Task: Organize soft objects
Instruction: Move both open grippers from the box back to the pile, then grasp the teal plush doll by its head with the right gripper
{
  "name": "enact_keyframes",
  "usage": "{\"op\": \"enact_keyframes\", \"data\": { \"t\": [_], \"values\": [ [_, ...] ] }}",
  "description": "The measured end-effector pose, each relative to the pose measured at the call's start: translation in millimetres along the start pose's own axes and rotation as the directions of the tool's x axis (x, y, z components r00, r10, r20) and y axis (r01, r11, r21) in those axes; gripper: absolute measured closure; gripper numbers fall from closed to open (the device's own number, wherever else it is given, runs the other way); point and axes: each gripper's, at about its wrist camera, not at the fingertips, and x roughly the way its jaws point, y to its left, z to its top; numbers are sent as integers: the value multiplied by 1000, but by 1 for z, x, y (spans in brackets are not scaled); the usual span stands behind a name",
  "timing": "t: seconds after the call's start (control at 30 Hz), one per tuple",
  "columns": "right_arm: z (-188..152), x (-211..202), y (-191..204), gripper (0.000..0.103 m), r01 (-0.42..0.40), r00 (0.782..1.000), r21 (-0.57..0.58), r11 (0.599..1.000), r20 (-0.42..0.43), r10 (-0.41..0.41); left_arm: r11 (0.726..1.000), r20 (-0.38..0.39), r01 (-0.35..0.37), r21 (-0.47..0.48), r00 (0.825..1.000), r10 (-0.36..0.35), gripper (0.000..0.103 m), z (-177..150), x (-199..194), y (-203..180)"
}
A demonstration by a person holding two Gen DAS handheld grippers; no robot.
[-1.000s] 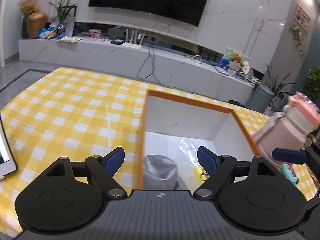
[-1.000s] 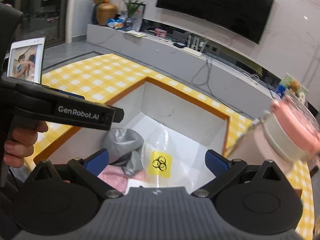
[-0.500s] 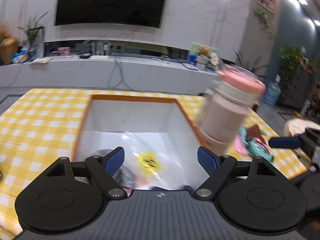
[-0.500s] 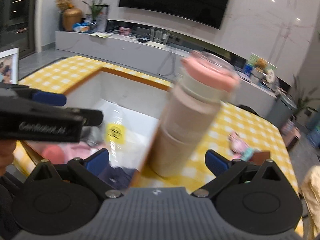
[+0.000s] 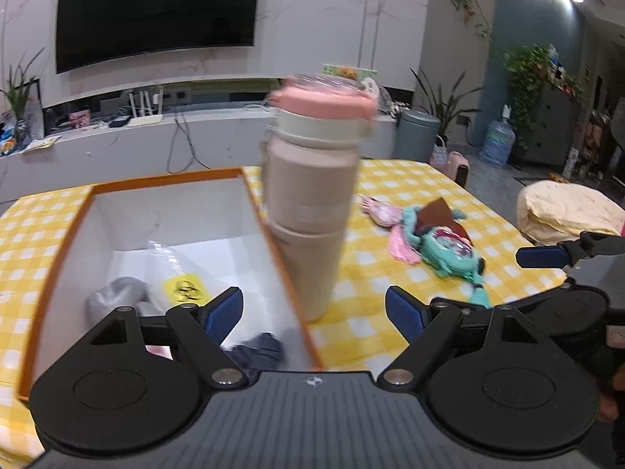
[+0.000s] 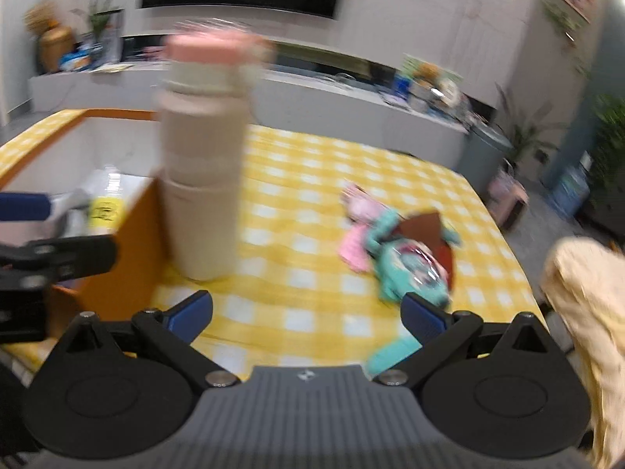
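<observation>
Both views swung rightward off box [image 5: 78, 230] toward doll [image 6: 406, 262] lying on tablecloth [image 6: 312, 164] beyond bottle [image 5: 312, 211]; left gripper [image 5: 314, 310], right gripper [image 6: 306, 314] wide, empty, seemingly seeking next pickup.

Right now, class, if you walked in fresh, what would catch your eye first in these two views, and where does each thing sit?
The tall pink-lidded bottle stands upright on the yellow checked tablecloth, right beside the orange-rimmed box. To its right a teal and pink soft toy lies flat on the cloth. Inside the box sit a grey bundle and a clear bag with a yellow label.
</observation>
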Motion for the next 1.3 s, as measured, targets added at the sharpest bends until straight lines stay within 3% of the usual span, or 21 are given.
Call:
{"op": "enact_keyframes", "data": {
  "t": [0.3, 0.6, 0.7, 0.8, 0.87, 0.97, 1.03, 1.13, 1.2, 1.3],
  "values": [
    [-20, 57, -91, 3, 134, 987, 276, 952, -126, -102, 998, -55, 59, 9, 997, -59, 6, -7, 33, -61],
    [-30, 100, -152, 3, 115, 986, 381, 917, -156, -59, 993, -116, 89, 78, 990, -80, 6, -26, 73, -108],
    [-31, 112, -170, 3, 7, 989, 459, 889, -132, 60, 992, -150, 94, 84, 985, -81, 6, -33, 91, -119],
    [-28, 127, -176, 4, -66, 979, 504, 861, -134, 153, 992, -150, 99, 73, 985, -87, 6, -37, 100, -123],
    [-23, 134, -172, 11, -84, 973, 462, 883, -152, 172, 993, -164, 99, 69, 983, -87, 6, -39, 106, -123],
    [-20, 149, -166, 26, -17, 965, 389, 921, -235, 118, 994, -185, 84, 69, 980, -70, 6, -43, 113, -122],
    [-20, 154, -172, 27, -16, 958, 420, 907, -252, 134, 995, -189, 75, 67, 980, -61, 6, -43, 117, -119],
    [-18, 161, -173, 40, -6, 952, 415, 910, -276, 132, 997, -175, 66, 51, 983, -57, 6, -37, 122, -114],
    [-19, 164, -167, 51, -2, 951, 358, 934, -287, 112, 998, -163, 58, 30, 985, -53, 6, -32, 123, -110],
    [-21, 167, -163, 77, -7, 950, 309, 951, -295, 103, 999, -149, 48, 3, 988, -47, 6, -24, 124, -106]
  ]
}}
